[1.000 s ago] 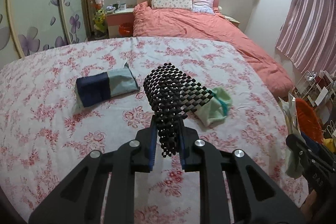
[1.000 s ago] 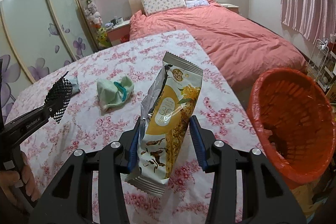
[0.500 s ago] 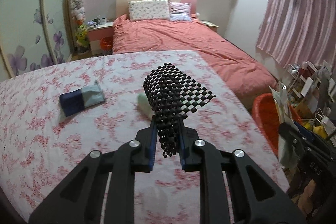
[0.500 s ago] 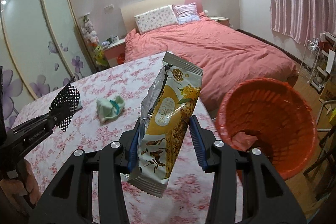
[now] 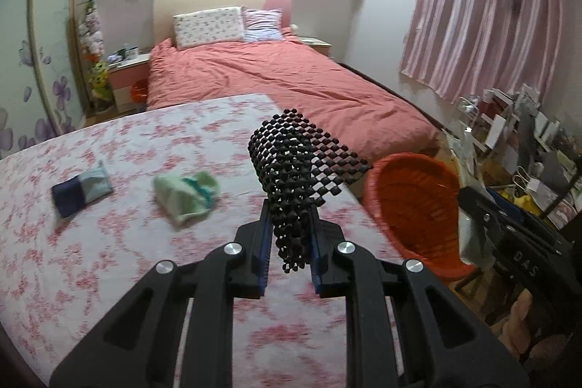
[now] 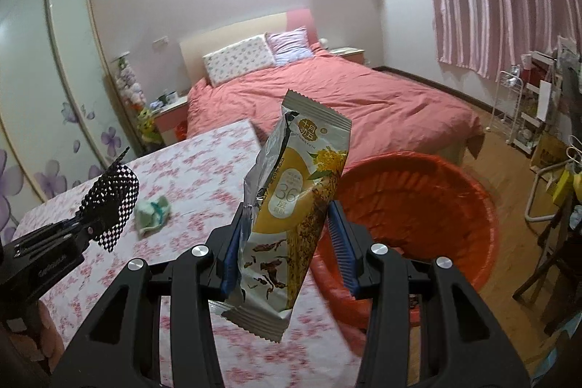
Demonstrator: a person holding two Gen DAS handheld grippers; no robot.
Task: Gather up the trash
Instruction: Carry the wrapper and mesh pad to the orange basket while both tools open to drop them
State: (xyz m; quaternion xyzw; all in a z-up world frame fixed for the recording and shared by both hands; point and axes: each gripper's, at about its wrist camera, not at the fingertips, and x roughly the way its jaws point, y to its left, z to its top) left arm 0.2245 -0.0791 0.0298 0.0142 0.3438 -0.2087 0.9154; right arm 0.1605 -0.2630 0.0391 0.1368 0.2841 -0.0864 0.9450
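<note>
Your left gripper [image 5: 290, 244] has its blue-padded jaws closed narrowly on a rolled piece of black open-weave mesh matting [image 5: 296, 170], which stands up out of the jaws and flares to the right at its top. Ahead of it and to the right, past the edge of the table, sits the round orange plastic waste basket [image 5: 414, 206] on the floor, its mouth tipped towards you. Ahead and to the left of this gripper, on the pink floral tablecloth [image 5: 109, 260], lie a crumpled pale green cloth [image 5: 185, 193] and, farther left, a small dark blue and light blue pouch [image 5: 82, 192].

Your right gripper [image 6: 287, 248] holds a tall yellow and silver foil snack wrapper [image 6: 291, 202] between jaws set partly apart, the pads pressing its two sides; the wrapper stands nearly upright, leaning slightly right. The orange basket is just ahead and to the right of this gripper, below it, with the wrapper's right edge overlapping the near rim in view. The mesh-holding gripper shows at this camera's far left, over the table, well apart from the basket.
</note>
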